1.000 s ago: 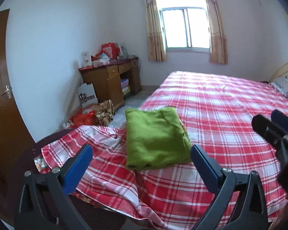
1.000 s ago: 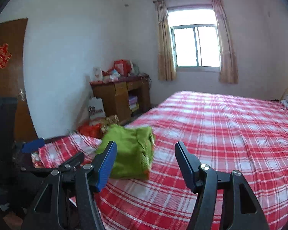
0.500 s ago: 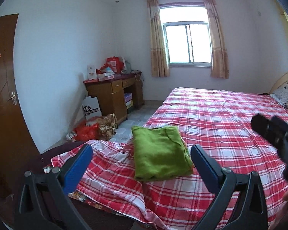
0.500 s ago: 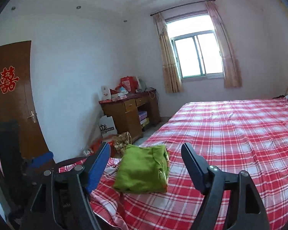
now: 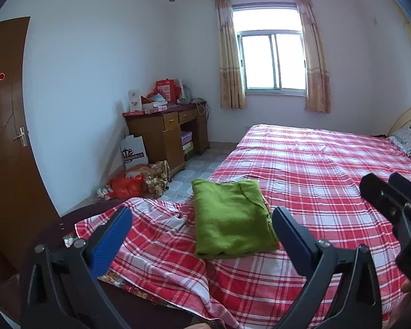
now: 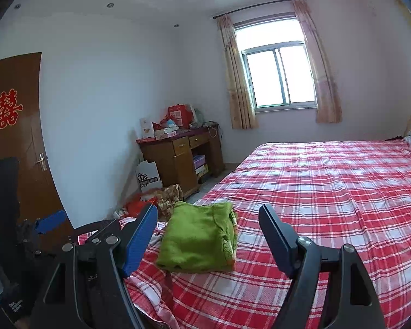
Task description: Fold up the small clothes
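— Green garment [image 5: 231,216] lies folded on the bed [image 5: 328,170] near its foot; my left gripper [image 5: 202,227] and right gripper [image 6: 208,231] gape wide, empty.
— Next?
— Fold looks finished; I'd fetch another piece.

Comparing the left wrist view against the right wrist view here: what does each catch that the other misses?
Only the left wrist view shows the right gripper from outside, at its right edge. Only the right wrist view shows the whole red character on the door; in the left it is cut off. Both show the folded green garment lying on the red plaid bedspread, the wooden desk, the window, and open, empty jaws.
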The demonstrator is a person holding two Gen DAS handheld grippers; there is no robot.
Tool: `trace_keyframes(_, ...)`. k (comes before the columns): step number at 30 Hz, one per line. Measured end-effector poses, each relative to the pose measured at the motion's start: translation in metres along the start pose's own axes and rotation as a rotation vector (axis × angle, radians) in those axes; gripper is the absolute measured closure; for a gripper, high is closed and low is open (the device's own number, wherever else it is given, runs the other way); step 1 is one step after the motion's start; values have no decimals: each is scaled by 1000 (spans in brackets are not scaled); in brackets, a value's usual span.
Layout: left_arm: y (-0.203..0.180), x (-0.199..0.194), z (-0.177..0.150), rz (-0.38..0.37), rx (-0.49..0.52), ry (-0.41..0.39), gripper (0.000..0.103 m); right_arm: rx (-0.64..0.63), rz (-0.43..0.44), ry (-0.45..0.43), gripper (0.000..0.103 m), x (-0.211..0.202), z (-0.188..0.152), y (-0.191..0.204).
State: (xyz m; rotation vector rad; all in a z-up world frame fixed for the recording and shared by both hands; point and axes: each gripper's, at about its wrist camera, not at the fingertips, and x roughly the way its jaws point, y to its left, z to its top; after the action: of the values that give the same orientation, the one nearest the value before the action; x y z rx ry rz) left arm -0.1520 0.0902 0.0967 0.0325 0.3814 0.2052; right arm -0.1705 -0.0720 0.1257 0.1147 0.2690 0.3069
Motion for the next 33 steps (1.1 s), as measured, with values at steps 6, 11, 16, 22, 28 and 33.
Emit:
trace_keyframes(6, 0, 1, 0, -3, 0, 11, 0, 13, 0, 10, 26, 2, 0, -1)
trace_keyframes(11, 0, 2, 0, 1, -3, 14, 0, 20, -3, 10, 26, 2, 1, -3)
trace_keyframes(16, 0, 2, 0, 0, -2, 14, 0, 16, 0, 12, 26, 1, -1, -3)
trace_keyframes(22, 0, 2, 0, 0, -2, 15, 0, 18, -1, 15, 26, 1, 0, -3)
trace_keyframes(28, -1, 2, -1, -1, 0, 17, 0, 22, 0, 16, 26, 2, -1, -4)
trace_keyframes(33, -2, 4, -3, 3, 6, 25, 0, 27, -3, 19, 26, 2, -2, -6)
